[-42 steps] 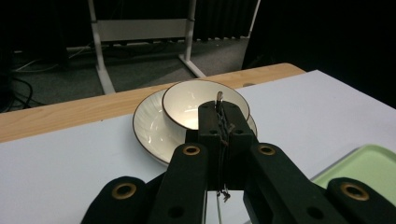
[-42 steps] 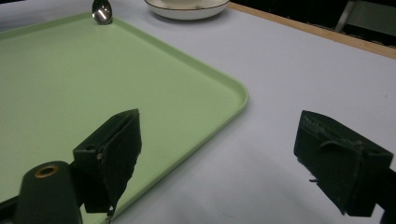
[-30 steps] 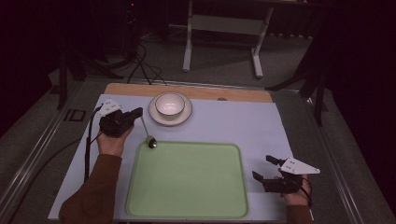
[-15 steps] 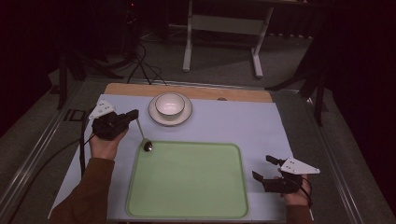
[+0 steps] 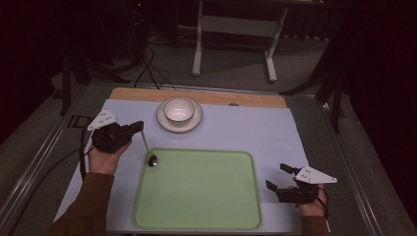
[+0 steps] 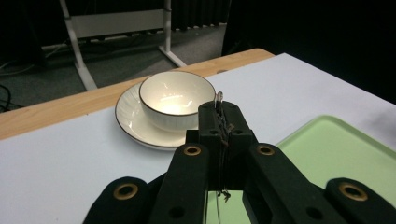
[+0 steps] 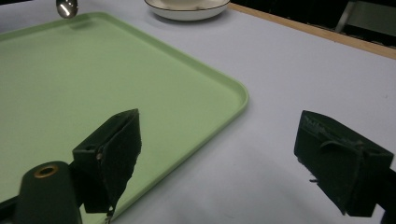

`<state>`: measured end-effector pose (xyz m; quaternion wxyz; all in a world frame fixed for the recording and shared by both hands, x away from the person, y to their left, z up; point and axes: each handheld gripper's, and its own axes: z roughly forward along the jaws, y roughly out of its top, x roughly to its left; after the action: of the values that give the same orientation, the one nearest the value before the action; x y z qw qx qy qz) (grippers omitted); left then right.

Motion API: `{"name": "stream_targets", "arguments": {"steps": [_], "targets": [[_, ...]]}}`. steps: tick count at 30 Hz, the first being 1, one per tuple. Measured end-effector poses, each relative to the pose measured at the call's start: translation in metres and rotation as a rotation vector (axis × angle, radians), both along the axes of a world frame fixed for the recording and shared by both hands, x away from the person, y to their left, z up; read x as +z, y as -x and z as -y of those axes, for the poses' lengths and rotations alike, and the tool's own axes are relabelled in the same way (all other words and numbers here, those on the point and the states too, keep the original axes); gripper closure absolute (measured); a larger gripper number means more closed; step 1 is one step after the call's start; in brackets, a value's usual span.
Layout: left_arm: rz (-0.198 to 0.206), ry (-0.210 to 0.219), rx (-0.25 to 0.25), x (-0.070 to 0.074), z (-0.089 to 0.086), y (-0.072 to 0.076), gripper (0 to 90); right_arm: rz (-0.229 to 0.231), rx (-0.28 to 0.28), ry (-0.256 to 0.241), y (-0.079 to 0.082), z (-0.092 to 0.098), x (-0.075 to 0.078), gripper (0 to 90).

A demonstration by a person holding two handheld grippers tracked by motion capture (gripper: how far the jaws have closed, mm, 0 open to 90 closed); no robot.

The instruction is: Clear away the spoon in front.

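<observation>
While left gripper [image 5: 139, 127] clamps spoon [image 5: 148, 150] handle, spoon bowl hangs over green tray [image 5: 196, 216] upper-left corner, apparently not yet set down. Bowl [image 5: 178, 109] on saucer [image 5: 164, 123], upper centre. Right gripper [image 5: 276, 178] spread, empty, lower right on worktop [image 5: 246, 123].

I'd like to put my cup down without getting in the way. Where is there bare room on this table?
The green tray is bare inside, except its far left corner, where the spoon hangs from the left gripper. The mat between the bowl on its saucer and the right gripper is bare too. It's crowded around the bowl and left gripper.
</observation>
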<state>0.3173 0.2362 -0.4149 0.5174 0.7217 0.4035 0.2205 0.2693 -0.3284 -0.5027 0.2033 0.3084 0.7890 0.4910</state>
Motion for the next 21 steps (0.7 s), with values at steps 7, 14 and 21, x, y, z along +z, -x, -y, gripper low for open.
{"name": "stream_targets", "arguments": {"steps": [7, 14, 21], "targets": [[-0.029, -0.003, -0.022, -0.003, -0.001, 0.006, 89.1, -0.001, 0.001, 0.0, 0.0, 0.0, 0.0, 14.6], [-0.067, -0.009, -0.052, -0.008, -0.002, 0.012, 88.9, -0.001, -0.001, 0.001, 0.0, 0.0, 0.0, 14.5], [-0.095, -0.007, -0.056, -0.017, -0.003, 0.012, 88.6, -0.001, -0.002, 0.001, 0.0, 0.0, 0.0, 14.5]]}}
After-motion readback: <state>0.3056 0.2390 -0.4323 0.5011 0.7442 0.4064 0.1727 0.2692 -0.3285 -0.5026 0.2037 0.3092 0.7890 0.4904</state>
